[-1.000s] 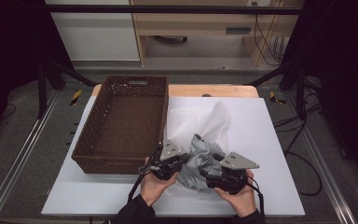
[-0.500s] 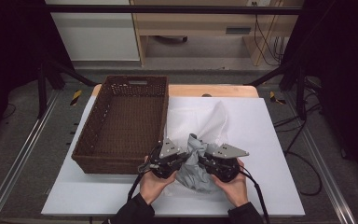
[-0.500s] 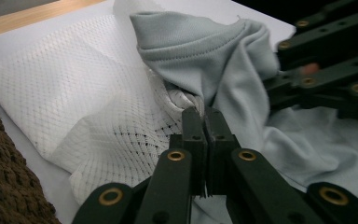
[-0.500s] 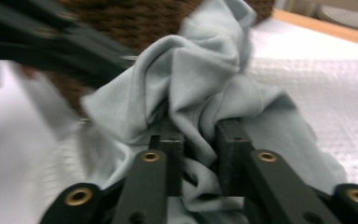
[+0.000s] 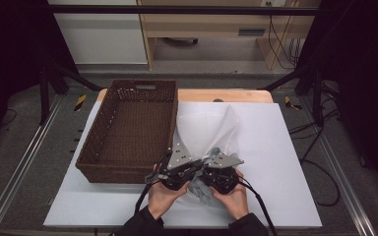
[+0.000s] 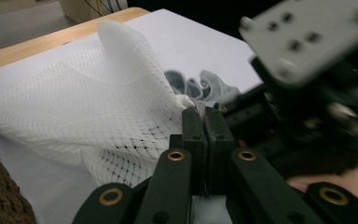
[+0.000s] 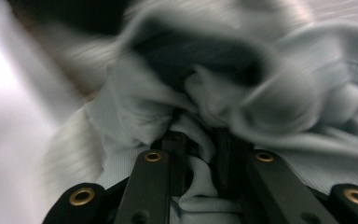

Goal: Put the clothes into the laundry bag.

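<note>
Now both grippers sit close together at the near edge of the white surface, just right of the brown basket. The left gripper has its jaws closed on the edge of a white mesh bag. The right gripper has just been closing its jaws, and they now pinch a fold of grey cloth bunched at the bag's near end.

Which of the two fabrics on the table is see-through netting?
The white mesh bag, spread beside the basket; the grey cloth is solid knit.
</note>
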`<state>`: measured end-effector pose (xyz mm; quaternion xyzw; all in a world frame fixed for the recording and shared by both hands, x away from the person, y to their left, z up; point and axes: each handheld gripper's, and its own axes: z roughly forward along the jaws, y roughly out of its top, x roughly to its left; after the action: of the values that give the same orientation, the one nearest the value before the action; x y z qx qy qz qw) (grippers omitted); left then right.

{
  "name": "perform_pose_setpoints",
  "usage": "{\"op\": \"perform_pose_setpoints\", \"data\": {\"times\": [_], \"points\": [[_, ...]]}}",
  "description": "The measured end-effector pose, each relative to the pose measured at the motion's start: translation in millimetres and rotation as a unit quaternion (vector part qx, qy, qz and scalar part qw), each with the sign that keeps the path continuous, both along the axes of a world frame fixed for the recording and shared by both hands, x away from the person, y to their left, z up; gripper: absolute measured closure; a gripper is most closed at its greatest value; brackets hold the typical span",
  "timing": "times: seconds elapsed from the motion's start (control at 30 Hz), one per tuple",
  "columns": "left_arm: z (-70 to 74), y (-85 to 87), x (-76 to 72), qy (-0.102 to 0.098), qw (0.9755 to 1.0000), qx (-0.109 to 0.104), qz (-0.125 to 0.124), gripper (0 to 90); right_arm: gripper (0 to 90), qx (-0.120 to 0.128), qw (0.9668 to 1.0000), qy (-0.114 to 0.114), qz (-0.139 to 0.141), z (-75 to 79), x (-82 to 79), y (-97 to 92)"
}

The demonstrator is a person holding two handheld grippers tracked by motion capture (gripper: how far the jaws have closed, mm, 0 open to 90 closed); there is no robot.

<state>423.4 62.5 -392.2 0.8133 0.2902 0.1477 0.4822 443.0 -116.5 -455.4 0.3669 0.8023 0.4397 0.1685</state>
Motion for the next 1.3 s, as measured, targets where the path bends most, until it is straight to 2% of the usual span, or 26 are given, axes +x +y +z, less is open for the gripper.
{"op": "perform_pose_setpoints", "data": {"times": [0.07,0.13,0.23,0.3,0.37,0.4,0.43,0.53,0.57,0.6,0.7,0.77,0.8,0.87,0.9,0.93,1.0,1.1,1.2,1.23,1.3], "points": [[-6.0,-0.1,0.4,0.005,1.0000,0.007,0.000,88.5,76.3,0.003,0.9994,-0.009,-0.032,-3.0,4.7,1.2],[-12.4,0.6,1.1,0.011,0.9999,0.012,0.001,88.5,75.1,0.006,0.9989,-0.013,-0.044,-4.9,6.6,1.3],[-16.6,2.7,0.7,0.009,0.9997,0.020,0.007,88.5,69.1,0.009,0.9992,-0.014,-0.035,-3.2,3.2,-2.3],[-17.7,3.9,0.7,0.007,0.9996,0.024,0.010,88.5,62.0,0.015,0.9996,-0.013,-0.022,1.8,-3.3,-7.6],[-19.1,4.5,0.9,0.004,0.9995,0.028,0.015,88.5,54.5,0.010,0.9997,-0.018,-0.014,8.6,-11.2,-14.3],[-20.0,4.9,1.1,0.003,0.9994,0.030,0.016,88.5,49.5,0.009,0.9995,-0.027,-0.013,12.0,-16.1,-18.6],[-20.7,5.4,1.5,0.003,0.9994,0.030,0.017,88.5,48.4,0.004,0.9992,-0.037,-0.016,16.0,-20.5,-24.1],[-22.0,5.9,2.7,0.002,0.9994,0.031,0.016,88.4,40.6,0.015,0.9965,-0.067,-0.047,26.9,-28.2,-47.7],[-22.7,5.5,3.0,0.001,0.9994,0.031,0.016,88.4,34.7,0.015,0.9950,-0.075,-0.065,28.6,-27.6,-55.0],[-22.9,5.3,3.1,0.001,0.9994,0.032,0.015,88.4,26.7,0.011,0.9938,-0.072,-0.084,27.5,-22.9,-63.4],[-25.0,2.7,3.2,-0.005,0.9990,0.043,0.012,88.4,23.4,0.001,0.9948,-0.041,-0.093,15.6,-9.0,-68.7],[-26.1,1.1,2.9,-0.005,0.9986,0.051,0.011,88.3,28.5,-0.010,0.9955,-0.028,-0.090,6.4,0.7,-66.2],[-26.5,0.6,2.5,-0.008,0.9984,0.055,0.013,88.4,36.5,-0.006,0.9960,-0.026,-0.085,4.2,3.5,-64.7],[-26.4,0.6,2.3,-0.011,0.9981,0.059,0.016,88.4,58.4,0.011,0.9972,-0.025,-0.070,4.3,5.2,-63.2],[-25.8,1.5,2.8,-0.008,0.9983,0.055,0.019,88.4,66.7,0.017,0.9974,-0.020,-0.068,5.6,3.5,-62.4],[-25.1,2.5,3.6,-0.005,0.9984,0.051,0.022,88.4,76.1,0.017,0.9981,-0.027,-0.053,8.3,0.7,-62.2],[-23.4,4.9,5.6,0.003,0.9987,0.042,0.031,88.4,80.1,0.029,0.9988,-0.028,-0.028,13.9,-6.2,-60.8],[-18.6,9.0,7.7,0.005,0.9988,0.031,0.039,88.5,81.2,0.030,0.9988,-0.032,0.020,21.0,-18.3,-50.3],[-11.5,11.6,7.8,0.005,0.9990,0.018,0.041,88.5,81.3,0.024,0.9973,-0.030,0.063,21.3,-25.5,-32.1],[-8.8,11.9,6.9,0.003,0.9992,0.013,0.038,88.5,81.3,0.015,0.9967,-0.029,0.074,20.2,-26.5,-22.8],[-4.2,10.9,3.2,0.000,0.9996,0.006,0.027,88.6,81.0,-0.004,0.9968,-0.028,0.075,17.8,-24.6,-11.0]]}}
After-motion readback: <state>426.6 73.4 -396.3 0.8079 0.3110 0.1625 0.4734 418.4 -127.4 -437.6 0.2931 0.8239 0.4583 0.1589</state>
